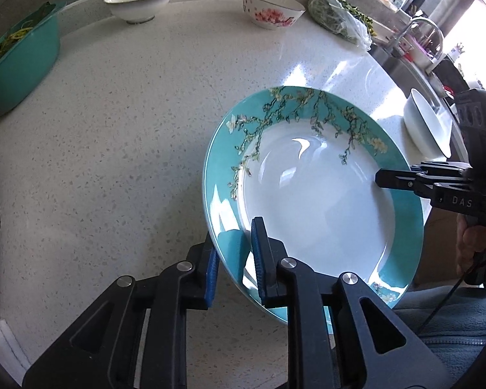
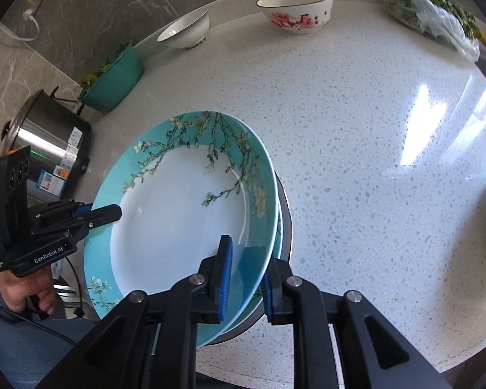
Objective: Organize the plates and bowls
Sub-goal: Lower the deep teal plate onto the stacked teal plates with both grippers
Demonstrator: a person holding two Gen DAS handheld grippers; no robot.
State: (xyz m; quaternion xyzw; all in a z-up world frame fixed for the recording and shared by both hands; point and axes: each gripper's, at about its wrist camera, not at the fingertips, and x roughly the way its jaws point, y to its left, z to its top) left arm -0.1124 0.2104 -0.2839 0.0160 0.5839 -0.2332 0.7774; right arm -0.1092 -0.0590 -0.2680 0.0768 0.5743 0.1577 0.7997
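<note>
Teal bowl (image 1: 22, 55) is holding greens; both grippers (image 1: 235, 259) (image 2: 244, 272) are pinching the tilted plate's (image 1: 314, 201) (image 2: 178, 220) opposite rims.

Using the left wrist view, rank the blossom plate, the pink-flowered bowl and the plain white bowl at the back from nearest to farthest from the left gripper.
1. blossom plate: its rim sits between the left gripper fingers.
2. pink-flowered bowl: back, right of centre.
3. plain white bowl: back left; too close to the pink-flowered bowl to rank.

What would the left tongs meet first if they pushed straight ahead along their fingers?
Already clamped on the plate rim, the left tongs would first drive against that plate. Beyond it lies bare counter, then probably the floral bowl, though depth is unclear.
</note>
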